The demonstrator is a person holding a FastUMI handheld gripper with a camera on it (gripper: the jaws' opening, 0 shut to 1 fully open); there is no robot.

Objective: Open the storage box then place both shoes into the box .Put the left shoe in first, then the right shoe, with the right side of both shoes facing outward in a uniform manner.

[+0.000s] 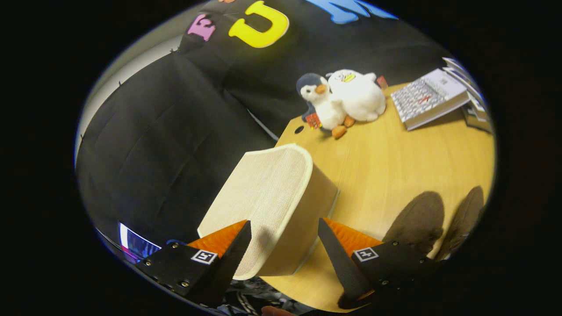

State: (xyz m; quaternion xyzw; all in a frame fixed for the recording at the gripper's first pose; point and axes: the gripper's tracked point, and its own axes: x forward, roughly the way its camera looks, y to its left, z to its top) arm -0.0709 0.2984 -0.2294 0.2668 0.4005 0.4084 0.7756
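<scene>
The gripper (284, 228), fingers spread wide, straddles the closed cream mesh-lidded storage box (268, 206); two brown suede shoes (419, 221) wait outside.

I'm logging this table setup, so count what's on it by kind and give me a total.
Storage box: 1, closed, between the open tool fingers
Shoes: 2, brown, beside the right finger
Plush toys: 2, touching
Books: 1 lying alone, plus a stack I cannot count
Total: 6 countable
</scene>
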